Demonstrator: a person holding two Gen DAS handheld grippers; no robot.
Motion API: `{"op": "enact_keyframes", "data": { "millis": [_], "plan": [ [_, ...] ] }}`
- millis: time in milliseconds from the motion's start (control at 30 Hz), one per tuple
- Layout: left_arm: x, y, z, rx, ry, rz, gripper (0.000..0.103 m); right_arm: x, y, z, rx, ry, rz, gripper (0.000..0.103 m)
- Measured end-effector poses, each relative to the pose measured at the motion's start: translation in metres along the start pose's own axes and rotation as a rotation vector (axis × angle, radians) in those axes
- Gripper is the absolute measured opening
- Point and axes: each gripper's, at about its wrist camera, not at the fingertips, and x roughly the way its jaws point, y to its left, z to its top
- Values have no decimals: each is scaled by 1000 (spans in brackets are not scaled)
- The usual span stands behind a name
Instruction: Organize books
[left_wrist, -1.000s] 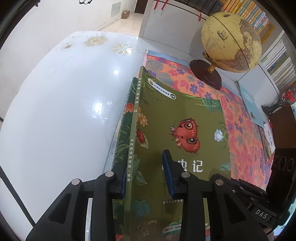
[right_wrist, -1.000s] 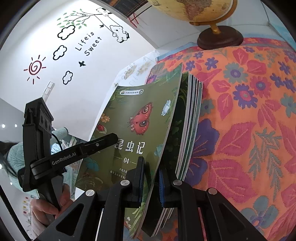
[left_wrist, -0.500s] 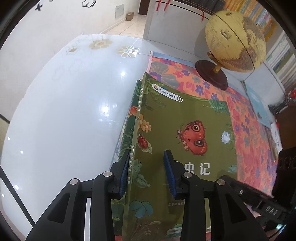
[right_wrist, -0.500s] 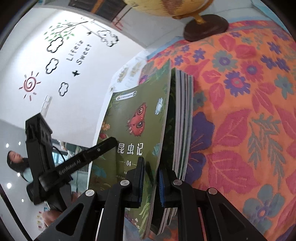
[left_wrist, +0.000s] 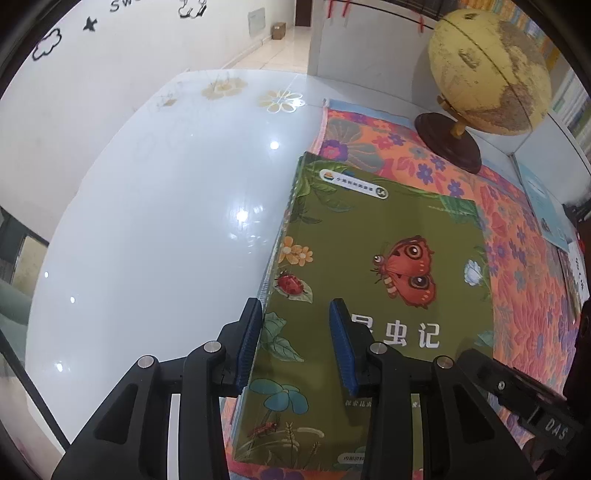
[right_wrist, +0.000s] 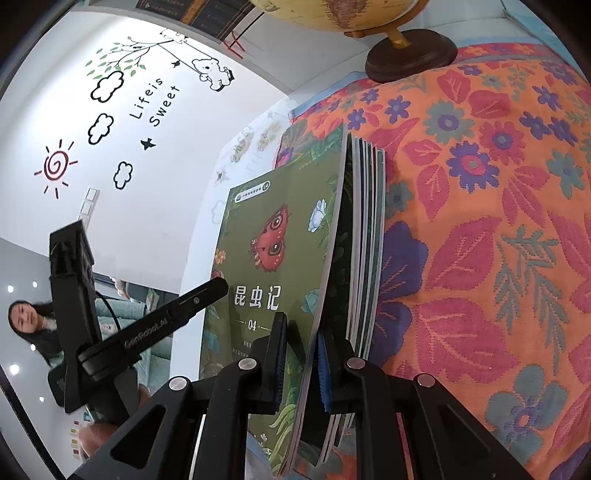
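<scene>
The left tongs hang over the spine side of a stack of thin green books, a little below the middle of the left wrist view. Their blue pads have just been easing apart; one sits off the spine edge, the other over the cover, and neither presses on it, so the gap is modest and loose.

The top book, green with a red butterfly and white Chinese title, is lifted at its open edge in the right wrist view, standing up from the books beneath it. The right tongs, at the lower middle of that frame, are pinched narrow on that cover's lower edge.

The stack lies on an orange flowered cloth that covers the right part of a glossy white table. A yellow globe on a dark round base stands on the cloth at the upper right of the left view, well apart from the books.
</scene>
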Motion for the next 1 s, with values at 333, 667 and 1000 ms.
{"op": "enact_keyframes", "data": {
  "millis": [333, 667, 1000],
  "plan": [
    [5, -30, -4, 70, 51, -77, 35, -2, -5, -1, 13, 6, 17, 14],
    [5, -39, -7, 100, 47, -29, 35, -45, -30, 14, 56, -21, -65, 15],
    [-15, -85, 15, 36, -56, -122, 35, -114, -104, 42, 80, -145, -48, 15]
  ]
}}
